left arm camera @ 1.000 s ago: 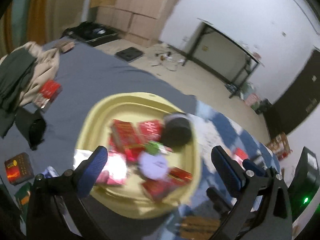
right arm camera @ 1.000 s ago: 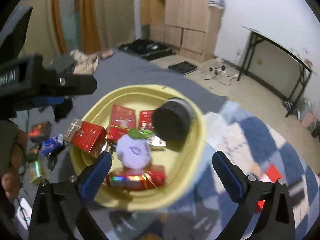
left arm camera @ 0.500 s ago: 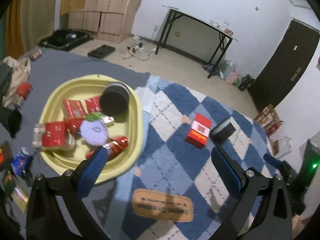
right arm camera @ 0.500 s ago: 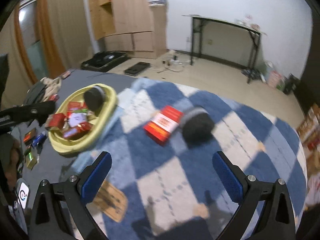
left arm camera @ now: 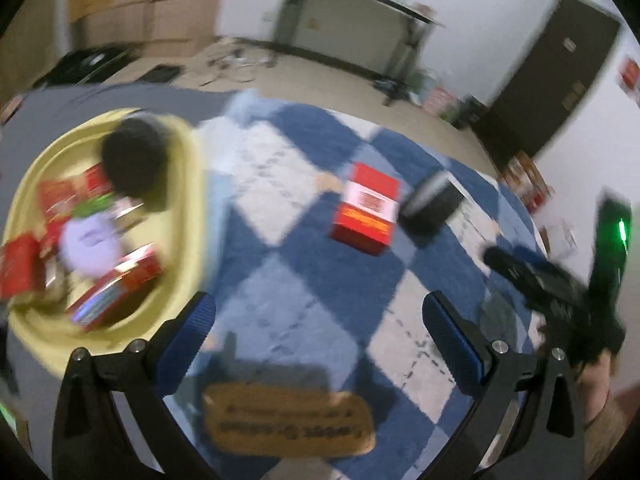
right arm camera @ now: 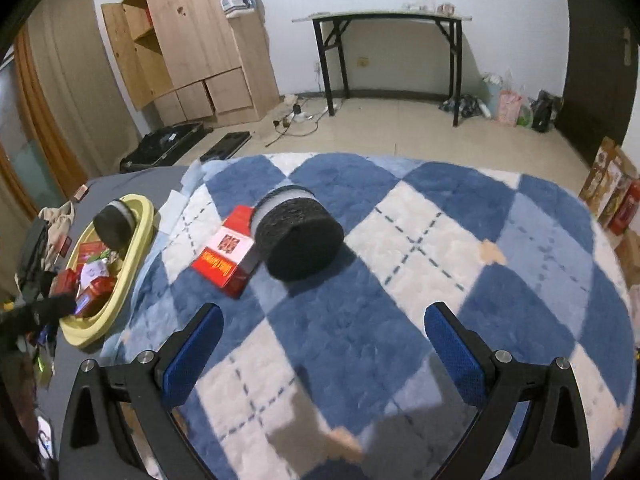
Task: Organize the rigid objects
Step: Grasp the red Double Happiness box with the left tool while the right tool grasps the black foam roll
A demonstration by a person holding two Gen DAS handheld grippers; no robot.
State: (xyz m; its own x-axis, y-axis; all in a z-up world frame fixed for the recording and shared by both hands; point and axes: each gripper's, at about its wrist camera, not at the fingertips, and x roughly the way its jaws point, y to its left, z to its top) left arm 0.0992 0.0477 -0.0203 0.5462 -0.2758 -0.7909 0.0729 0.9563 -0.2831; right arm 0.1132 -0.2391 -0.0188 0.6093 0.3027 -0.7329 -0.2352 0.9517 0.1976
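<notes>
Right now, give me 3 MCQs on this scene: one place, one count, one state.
1. Where is the red box?
A) in the yellow basin
B) on the rug, touching the black roll
C) on the black table

2. How many black rolls show in the right wrist view?
A) one
B) two
C) four

3. The right gripper is:
A) open, empty
B) shut on the box
C) shut on a roll

Key: 1 B, box lies against the black roll on the rug. 2 B, another sits in the yellow basin. 3 A, nothing between its fingers.
</notes>
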